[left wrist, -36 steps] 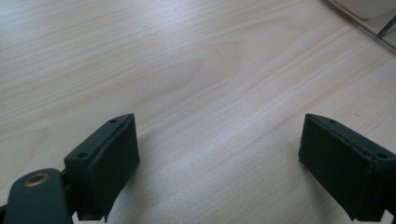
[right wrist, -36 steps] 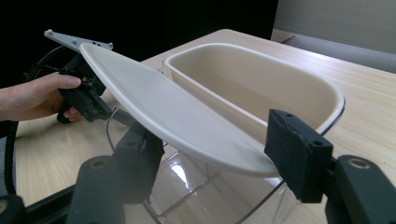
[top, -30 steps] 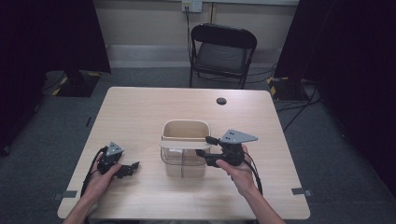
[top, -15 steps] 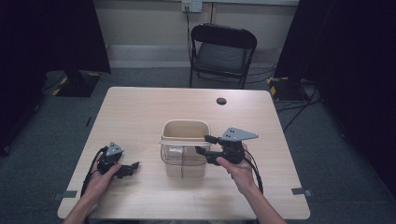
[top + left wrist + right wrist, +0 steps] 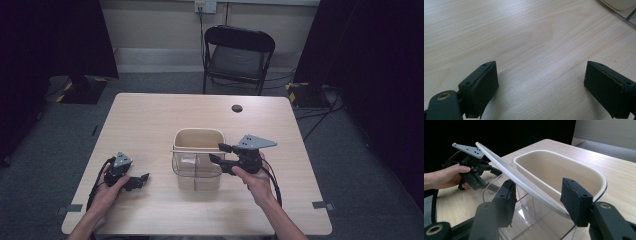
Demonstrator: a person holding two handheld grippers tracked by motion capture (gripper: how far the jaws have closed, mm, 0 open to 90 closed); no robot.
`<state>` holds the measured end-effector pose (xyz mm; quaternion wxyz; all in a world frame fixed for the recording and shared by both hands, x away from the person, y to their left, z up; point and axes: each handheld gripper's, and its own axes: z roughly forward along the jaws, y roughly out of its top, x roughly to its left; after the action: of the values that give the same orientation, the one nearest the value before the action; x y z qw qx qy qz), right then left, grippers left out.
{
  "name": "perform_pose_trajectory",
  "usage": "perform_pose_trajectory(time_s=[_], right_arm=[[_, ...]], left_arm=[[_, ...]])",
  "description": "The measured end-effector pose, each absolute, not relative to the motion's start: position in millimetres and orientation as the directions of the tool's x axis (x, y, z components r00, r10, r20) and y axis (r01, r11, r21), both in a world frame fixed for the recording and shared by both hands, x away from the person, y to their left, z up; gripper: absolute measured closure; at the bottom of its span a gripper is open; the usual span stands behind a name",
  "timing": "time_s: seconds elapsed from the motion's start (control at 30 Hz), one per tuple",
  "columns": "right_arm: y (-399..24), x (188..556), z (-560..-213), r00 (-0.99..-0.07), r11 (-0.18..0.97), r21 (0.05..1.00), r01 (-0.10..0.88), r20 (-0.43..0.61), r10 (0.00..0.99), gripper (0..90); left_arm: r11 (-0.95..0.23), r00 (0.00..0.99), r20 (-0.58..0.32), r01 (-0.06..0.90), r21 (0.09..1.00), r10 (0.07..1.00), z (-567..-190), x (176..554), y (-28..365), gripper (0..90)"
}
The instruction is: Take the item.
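A clear plastic bin [image 5: 197,172] with a cream insert [image 5: 554,170] stands mid-table. Its thin white handle [image 5: 524,182] lies tilted across the rim. My right gripper [image 5: 216,152] is at the bin's right side, and its jaws have just been closing. In the right gripper view the handle runs slantwise between those jaws [image 5: 537,195], and a gap still shows beside it, so I read them as open. My left gripper [image 5: 142,181] rests low on the table left of the bin. Its jaws [image 5: 541,85] are open over bare wood.
A small black round cap [image 5: 237,108] lies near the table's far edge [image 5: 200,95]. A black folding chair [image 5: 239,55] stands behind the table. The left hand and its gripper [image 5: 474,172] show beyond the bin in the right gripper view.
The right gripper's jaws stand closer together around the handle than a second ago. Both hands stay where they were.
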<state>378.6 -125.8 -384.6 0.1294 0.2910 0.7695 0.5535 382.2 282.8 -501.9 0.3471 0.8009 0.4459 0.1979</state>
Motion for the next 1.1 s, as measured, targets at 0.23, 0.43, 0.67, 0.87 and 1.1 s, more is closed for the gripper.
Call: perform_pose_trajectory(time_s=[0.23, 0.43, 0.67, 0.87, 1.1], right_arm=[[-124.9, 379.3, -382.3, -0.799, 0.213, 0.930, 0.301, 0.124, 0.588, 47.4], [-124.4, 380.6, -380.9, -0.796, 0.211, 0.929, 0.303, 0.125, 0.593, 48.2], [-124.2, 383.0, -379.9, -0.794, 0.203, 0.932, 0.302, 0.128, 0.595, 49.3], [-124.1, 384.1, -379.1, -0.791, 0.199, 0.931, 0.304, 0.130, 0.598, 49.8], [-124.2, 384.8, -378.9, -0.791, 0.201, 0.933, 0.299, 0.124, 0.599, 50.5]], left_arm=[[-0.362, 0.524, 0.009, 0.577, 0.732, 0.851, -501.9, 382.2, 282.9, 11.5], [-0.363, 0.525, 0.009, 0.577, 0.732, 0.851, -501.9, 382.2, 282.9, 11.5], [-0.362, 0.524, 0.007, 0.577, 0.732, 0.852, -501.9, 382.2, 282.8, 11.5], [-0.364, 0.524, 0.011, 0.576, 0.732, 0.852, -501.8, 382.2, 282.9, 11.5], [-0.361, 0.523, 0.007, 0.577, 0.732, 0.852, -502.0, 382.1, 282.7, 11.5]])
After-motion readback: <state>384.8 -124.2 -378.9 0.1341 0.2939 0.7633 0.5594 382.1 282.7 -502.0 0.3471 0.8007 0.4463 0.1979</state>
